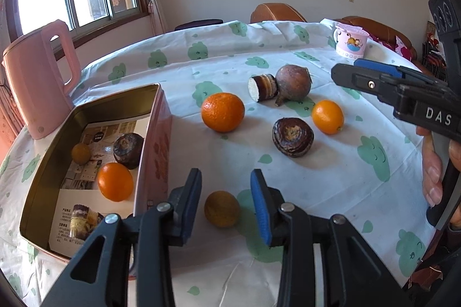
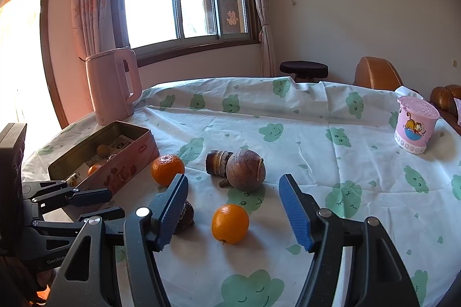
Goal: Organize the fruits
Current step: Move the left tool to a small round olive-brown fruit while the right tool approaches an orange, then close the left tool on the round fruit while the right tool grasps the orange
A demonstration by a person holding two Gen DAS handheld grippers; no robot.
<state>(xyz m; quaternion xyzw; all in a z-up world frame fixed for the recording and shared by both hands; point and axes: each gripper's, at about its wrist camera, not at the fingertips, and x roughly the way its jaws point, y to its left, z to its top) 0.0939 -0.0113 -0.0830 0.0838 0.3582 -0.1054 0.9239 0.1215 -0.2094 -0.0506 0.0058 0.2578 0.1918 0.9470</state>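
Note:
A pink tin box [image 1: 157,139] [image 2: 121,163] holds a small orange [image 1: 115,181], a dark water chestnut [image 1: 128,150] and a brown longan [image 1: 81,153]. My left gripper [image 1: 226,201] is open, its fingers on either side of a brown longan [image 1: 222,209] on the cloth. On the table lie a mandarin [image 1: 222,112] [image 2: 168,169], a small orange [image 1: 327,116] [image 2: 230,223], a dark chestnut [image 1: 293,137] [image 2: 184,217], a cut chestnut piece [image 1: 262,87] [image 2: 216,161] and a round brown fruit [image 1: 294,82] [image 2: 245,170]. My right gripper [image 2: 233,209] is open above the small orange.
A pink kettle [image 1: 37,76] [image 2: 111,85] stands behind the box. A pink lidded cup [image 1: 350,43] [image 2: 415,124] stands at the far right of the table [image 1: 331,191]. Brown chairs [image 2: 377,75] stand beyond the table edge.

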